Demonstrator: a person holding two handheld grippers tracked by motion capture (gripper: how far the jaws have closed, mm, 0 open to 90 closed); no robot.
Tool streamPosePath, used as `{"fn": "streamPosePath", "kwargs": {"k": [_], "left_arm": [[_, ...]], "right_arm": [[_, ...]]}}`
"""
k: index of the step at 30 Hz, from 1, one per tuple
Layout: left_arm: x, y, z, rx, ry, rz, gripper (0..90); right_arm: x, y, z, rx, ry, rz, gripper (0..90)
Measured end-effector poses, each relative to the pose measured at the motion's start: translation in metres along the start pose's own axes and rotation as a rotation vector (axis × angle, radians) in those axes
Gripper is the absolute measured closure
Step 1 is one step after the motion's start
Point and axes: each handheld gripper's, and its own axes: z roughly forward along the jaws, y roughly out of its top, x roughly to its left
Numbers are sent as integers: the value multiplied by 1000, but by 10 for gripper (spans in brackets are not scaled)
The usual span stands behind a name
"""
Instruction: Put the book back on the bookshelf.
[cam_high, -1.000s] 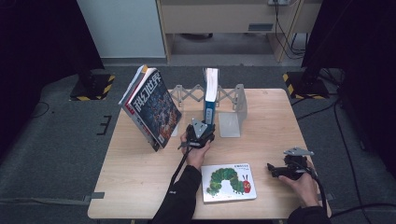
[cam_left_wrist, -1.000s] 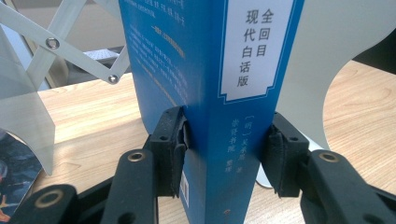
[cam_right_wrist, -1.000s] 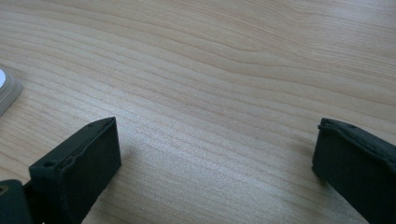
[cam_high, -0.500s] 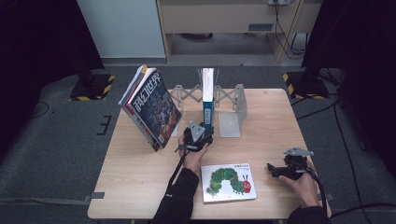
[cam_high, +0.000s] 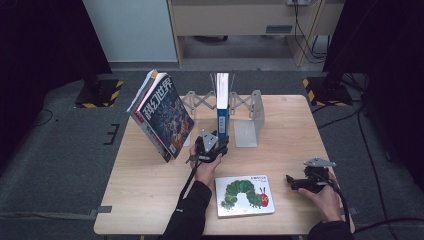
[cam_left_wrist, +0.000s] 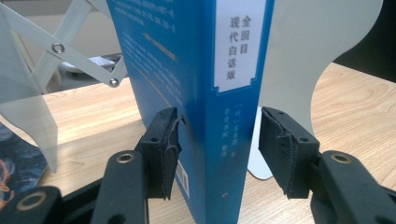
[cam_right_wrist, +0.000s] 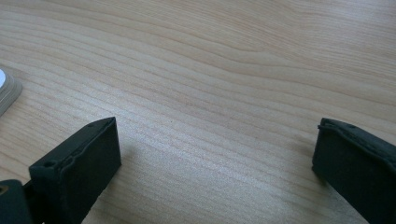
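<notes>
The tall blue hardback book (cam_left_wrist: 219, 107) stands upright in the pale metal expanding rack (cam_high: 248, 117); stiff and slick-covered, it is best pinched low on the spine. The left hand-held gripper (cam_left_wrist: 219, 149) has just been opening, its pads now clear of the covers between them. Right of the rack the wooden counter (cam_high: 290, 135) is bare, and there the right hand-held gripper (cam_high: 292, 182) rests open and empty.

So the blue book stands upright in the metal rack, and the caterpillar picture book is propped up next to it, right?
Not quite. The blue book does stand upright in the metal rack, but the caterpillar picture book lies flat on the table near the person's edge, as the high view shows.
</notes>
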Motion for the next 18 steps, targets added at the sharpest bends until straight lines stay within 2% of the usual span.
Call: {"fn": "streamPosePath", "kwargs": {"k": [3,8,15,18], "left_arm": [[0,2,-2,-8,1,-6,480],[-1,0,-2,21,-5,-12,541],[1,-11,-6,44,-32,2,588],[3,-16,-6,73,-39,-10,608]], "right_arm": [[0,0,0,0,0,1,14],[0,0,0,-2,-3,-1,14],[0,0,0,0,-1,-1,14],[0,0,0,0,0,0,14]]}}
